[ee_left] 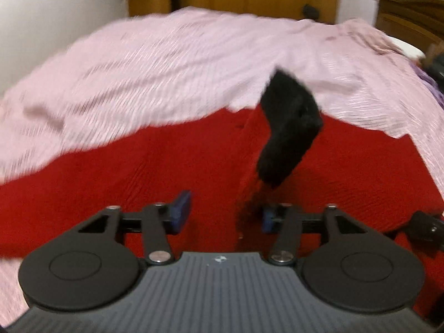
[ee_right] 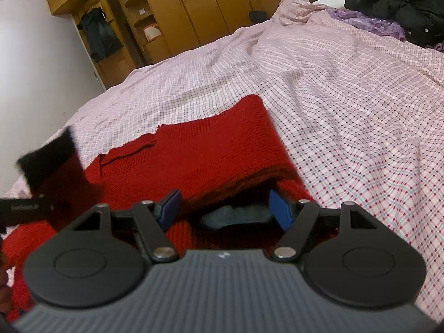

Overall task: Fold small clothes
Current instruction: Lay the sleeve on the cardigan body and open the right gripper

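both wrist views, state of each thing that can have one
left gripper: open, holding nothing
right gripper: open, holding nothing
red knit garment: partly folded, lying on the bed
black sock: off the surface, blurred
wardrobe doors: closed
checked bedsheet: spread, wrinkled

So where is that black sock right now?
In the left wrist view the black sock appears up in the air over the red knit cloth, right of centre, ahead of the fingers.

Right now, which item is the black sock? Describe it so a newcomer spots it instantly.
Start at the bed's pink checked sheet; near its front edge lies a red knitted garment. Over that garment is the small black fuzzy sock, bent like an L. It is the only black piece against the red, apart from the grey item tucked under the knit's fold.
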The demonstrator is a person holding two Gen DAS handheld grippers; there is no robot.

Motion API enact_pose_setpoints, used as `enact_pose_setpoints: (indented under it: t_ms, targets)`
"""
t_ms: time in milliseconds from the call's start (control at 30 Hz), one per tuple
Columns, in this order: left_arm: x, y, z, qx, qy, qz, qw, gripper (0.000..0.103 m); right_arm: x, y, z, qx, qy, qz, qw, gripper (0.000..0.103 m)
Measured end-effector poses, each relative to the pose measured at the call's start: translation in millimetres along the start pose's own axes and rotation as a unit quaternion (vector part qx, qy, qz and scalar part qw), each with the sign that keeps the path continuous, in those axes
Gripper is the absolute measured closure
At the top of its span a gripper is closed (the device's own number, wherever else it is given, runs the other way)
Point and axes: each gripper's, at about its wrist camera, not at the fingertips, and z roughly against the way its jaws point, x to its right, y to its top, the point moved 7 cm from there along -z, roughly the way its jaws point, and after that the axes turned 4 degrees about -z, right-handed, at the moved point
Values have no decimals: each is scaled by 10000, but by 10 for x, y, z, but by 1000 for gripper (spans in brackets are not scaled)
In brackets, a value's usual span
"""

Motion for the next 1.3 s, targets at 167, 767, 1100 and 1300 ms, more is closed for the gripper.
enact_pose_setpoints:
  t_ms: [167, 767, 1100, 1300]
  targets:
    - [-285, -187, -15, -218, -161, 457, 9986, 36, -1, -8, 3, 10, -26, 50, 10000, 32]
    - [-799, -352, 452, 58, -48, 494, 9988, 33, -11, -24, 27, -51, -35, 89, 9999, 29]
    - [-871, -60, 190, 163, 95, 428, 9989, 25, 5, 493, 70, -152, 127, -131, 9997, 29]
    - [-785, 85, -170, 88, 166, 199, 9996, 25, 187, 710, -257, -211, -118, -408, 9989, 29]
